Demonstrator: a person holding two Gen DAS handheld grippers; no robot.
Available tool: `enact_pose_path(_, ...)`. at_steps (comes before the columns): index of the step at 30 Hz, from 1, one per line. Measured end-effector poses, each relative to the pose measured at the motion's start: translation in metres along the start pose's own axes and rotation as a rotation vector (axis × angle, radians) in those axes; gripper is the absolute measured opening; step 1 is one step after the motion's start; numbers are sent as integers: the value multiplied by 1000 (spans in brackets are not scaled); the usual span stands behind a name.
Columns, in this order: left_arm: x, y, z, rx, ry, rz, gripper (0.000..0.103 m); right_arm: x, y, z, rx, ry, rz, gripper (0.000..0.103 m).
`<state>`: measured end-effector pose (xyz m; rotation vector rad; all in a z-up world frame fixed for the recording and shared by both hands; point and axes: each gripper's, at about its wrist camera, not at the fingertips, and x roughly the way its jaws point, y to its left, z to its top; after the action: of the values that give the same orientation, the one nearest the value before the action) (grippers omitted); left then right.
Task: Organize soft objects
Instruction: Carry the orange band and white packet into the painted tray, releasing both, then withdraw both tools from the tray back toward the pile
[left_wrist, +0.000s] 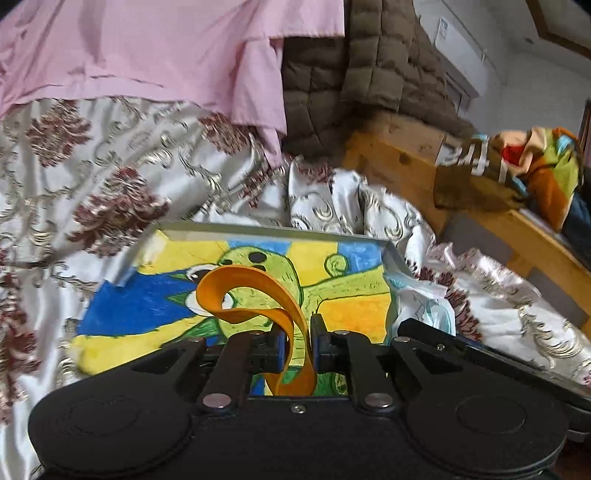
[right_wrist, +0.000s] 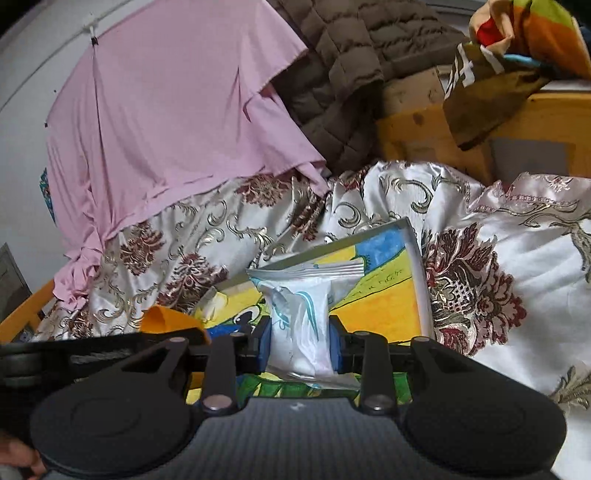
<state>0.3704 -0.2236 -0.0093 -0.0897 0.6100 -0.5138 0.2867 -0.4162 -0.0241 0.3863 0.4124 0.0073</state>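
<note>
**Band and packet held over the tray**

The left gripper (left_wrist: 298, 347) pinches an orange rubber band (left_wrist: 255, 295), its curled loop rising over the painted tray (left_wrist: 207, 227); the right gripper (right_wrist: 301, 345) clamps a white sealed packet (right_wrist: 301, 317) above the tray's right edge; the tray lies on a floral satin bedspread (left_wrist: 110, 177), pink cloth (right_wrist: 166, 129) hanging behind.

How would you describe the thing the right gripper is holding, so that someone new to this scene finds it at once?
Start at the floral satin bedspread, then the shallow tray with the bright cartoon drawing lying on it. Over that tray the right gripper is shut on a sealed white plastic packet with teal print. Its neighbour, the curled orange band in the left gripper, is plain orange and unwrapped.
</note>
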Motion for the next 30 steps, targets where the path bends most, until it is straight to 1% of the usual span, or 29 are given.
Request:
enact_pose_path(3,25,-2,1,19,64,11,15,9,1,4,-21,6,-19,35)
enact_pose_path(6,39,2,0,-1,104,17,16,15,-2,7,-5,17,-25,35)
enact_pose_path(11,55,6,-4,-5,173,54,17,24,-3,5,-16,60,-43,35)
enact_pose_path(16,62,9,-12,-11,209,75,21,29,-3,1,-17,86,-54,38)
enact_pose_path(17,61,10,-13,-13,208,76,23,30,-3,1,-18,93,-57,38)
enact_pose_path(19,60,10,-14,-16,205,72,29,32,-2,-1,-22,104,-62,39)
enact_pose_path(24,55,12,-14,-16,199,76,38,30,-1,-1,-28,104,-67,41)
enact_pose_path(26,52,15,-15,-34,190,81,41,26,-2,0,-27,102,-71,44)
enact_pose_path(30,39,19,-12,-64,158,89,55,16,-3,5,-24,89,-70,54)
